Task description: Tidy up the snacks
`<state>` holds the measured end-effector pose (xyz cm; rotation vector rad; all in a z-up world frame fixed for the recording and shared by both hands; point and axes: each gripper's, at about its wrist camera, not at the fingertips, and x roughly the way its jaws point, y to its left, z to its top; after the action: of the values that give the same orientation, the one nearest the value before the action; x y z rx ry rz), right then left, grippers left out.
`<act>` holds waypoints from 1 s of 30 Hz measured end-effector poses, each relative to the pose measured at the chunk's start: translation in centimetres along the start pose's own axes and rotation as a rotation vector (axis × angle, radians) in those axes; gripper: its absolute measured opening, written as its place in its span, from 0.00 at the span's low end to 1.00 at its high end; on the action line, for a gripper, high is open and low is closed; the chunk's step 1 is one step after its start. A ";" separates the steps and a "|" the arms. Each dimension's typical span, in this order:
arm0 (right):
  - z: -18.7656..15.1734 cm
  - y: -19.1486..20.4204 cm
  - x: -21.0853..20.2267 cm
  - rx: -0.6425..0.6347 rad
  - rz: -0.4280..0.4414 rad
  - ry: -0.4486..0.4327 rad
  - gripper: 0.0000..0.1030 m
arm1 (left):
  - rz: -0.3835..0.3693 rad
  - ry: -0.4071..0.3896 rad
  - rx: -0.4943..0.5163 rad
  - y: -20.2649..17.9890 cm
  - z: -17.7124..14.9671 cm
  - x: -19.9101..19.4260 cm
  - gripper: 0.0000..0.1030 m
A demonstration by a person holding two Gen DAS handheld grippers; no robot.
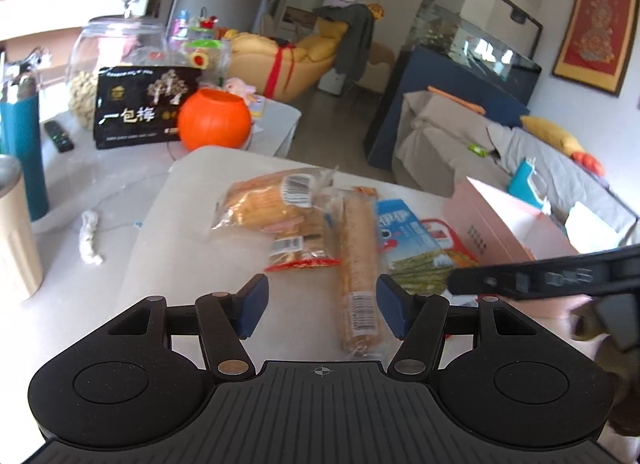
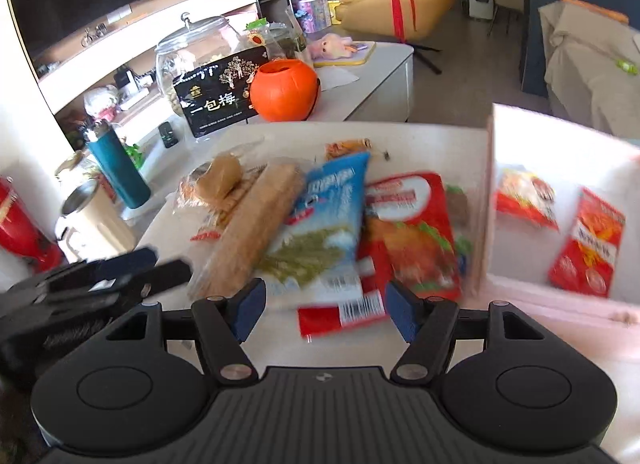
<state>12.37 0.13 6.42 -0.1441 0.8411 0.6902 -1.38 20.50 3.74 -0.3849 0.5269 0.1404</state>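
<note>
left gripper (image 1: 319,306): fingers apart, empty, over long cracker sleeve (image 1: 358,264) | right gripper (image 2: 326,310): fingers apart, empty, above red packet (image 2: 412,232) | snacks piled mid-counter (image 1: 180,192), pink box (image 2: 560,304) right | risk: overlapping blue bag (image 2: 320,220) may drag along.

Both cameras ride low behind their own tongs and look forward and down across the white worktop (image 1: 188,184), close above the heap of snack packets.

The left view sits left of the long biscuit roll (image 1: 358,264) and faces along it, with the pink box (image 1: 492,224) off to the right of the roll.

The right view hangs nearer that box, looking into its open inside, the roll (image 2: 248,224) lying left of centre.

Both share the roll, the blue packet (image 1: 408,240) beside it, and the orange pumpkin pot (image 2: 286,90) beyond it. Each also catches the other's tongs at its edge.
</note>
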 end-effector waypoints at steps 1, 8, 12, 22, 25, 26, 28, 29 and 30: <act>0.5 0.4 0.6 -0.010 -0.018 -0.005 0.65 | -0.002 -0.007 -0.011 0.3 0.1 -0.2 0.63; 1.7 1.1 5.2 0.038 -0.079 0.026 0.56 | 0.003 -0.027 -0.035 1.4 0.2 -1.6 0.63; 1.0 2.3 4.6 -0.005 0.076 0.065 0.53 | -0.012 -0.031 -0.038 1.0 0.4 -1.8 0.63; -4.7 1.1 0.4 -0.174 -0.094 0.011 0.59 | -0.092 0.013 0.041 -2.0 0.0 -1.9 0.63; -5.7 -1.7 -1.4 -0.128 -0.064 0.005 0.59 | -0.127 0.045 0.085 -3.6 -0.5 -1.5 0.63; -5.7 -2.7 -2.0 -0.102 -0.067 -0.008 0.59 | -0.131 0.052 0.093 -4.2 -0.7 -1.3 0.63; -5.2 -4.6 -2.7 -0.043 -0.094 -0.041 0.61 | -0.147 0.066 0.099 -5.1 -1.1 -0.8 0.63; -5.0 -5.5 -2.7 -0.008 -0.108 -0.057 0.61 | -0.154 0.074 0.103 -5.5 -1.4 -0.5 0.63; -4.5 -6.4 -2.8 0.029 -0.112 -0.072 0.61 | -0.161 0.083 0.110 -5.9 -1.7 -0.4 0.63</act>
<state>12.10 -7.95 4.48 -0.1382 0.7680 0.5745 -1.11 14.39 4.50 -0.3249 0.5808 -0.0602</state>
